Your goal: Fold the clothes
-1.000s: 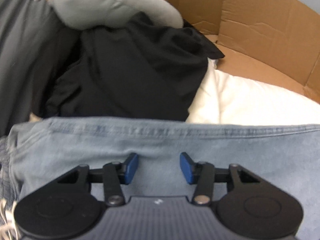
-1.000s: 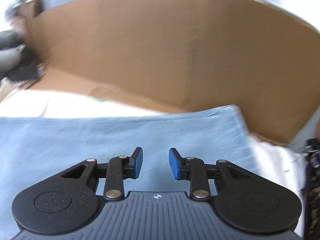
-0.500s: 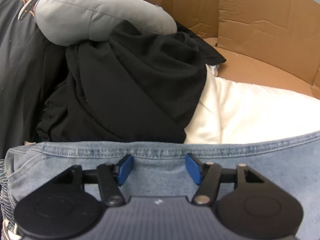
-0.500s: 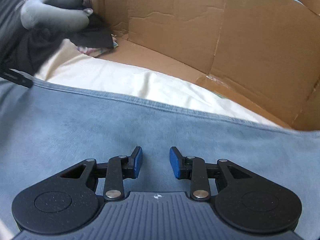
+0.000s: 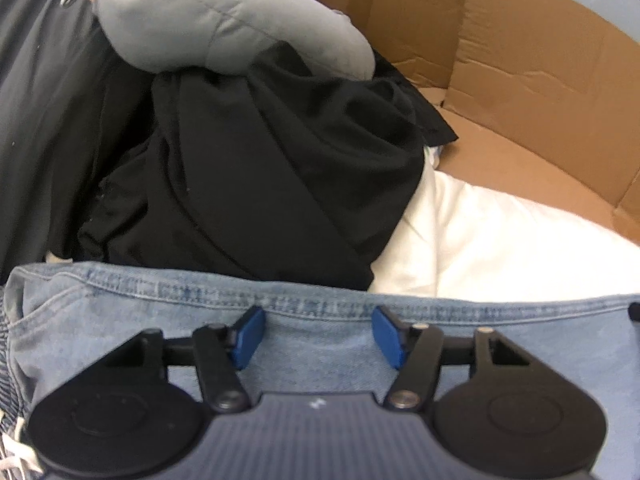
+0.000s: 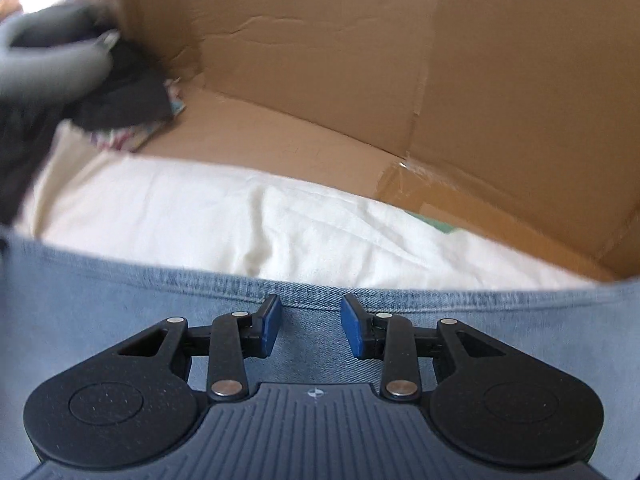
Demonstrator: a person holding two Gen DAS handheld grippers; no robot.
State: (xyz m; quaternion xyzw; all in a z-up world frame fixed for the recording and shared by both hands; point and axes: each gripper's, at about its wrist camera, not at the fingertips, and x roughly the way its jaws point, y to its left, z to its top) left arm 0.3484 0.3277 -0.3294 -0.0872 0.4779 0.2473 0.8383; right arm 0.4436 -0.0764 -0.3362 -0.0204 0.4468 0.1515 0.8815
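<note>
A light blue denim garment (image 5: 304, 352) lies spread flat under both grippers, its stitched hem running across just beyond the fingertips. My left gripper (image 5: 318, 334) is open above the denim near that hem, with nothing between its blue pads. The same denim (image 6: 120, 304) fills the lower part of the right wrist view, where my right gripper (image 6: 310, 326) also stands open over it, close to the hem.
A black garment (image 5: 260, 168) is heaped beyond the denim with a grey padded cushion (image 5: 208, 20) on top. White cloth (image 6: 248, 216) lies past the hem. Brown cardboard box walls (image 6: 360, 60) close in the far side and right.
Both grippers have drawn back toward the denim's hem, so more white cloth and box show. The left jaws have spread wider; the right gripper swung left from the box wall.
</note>
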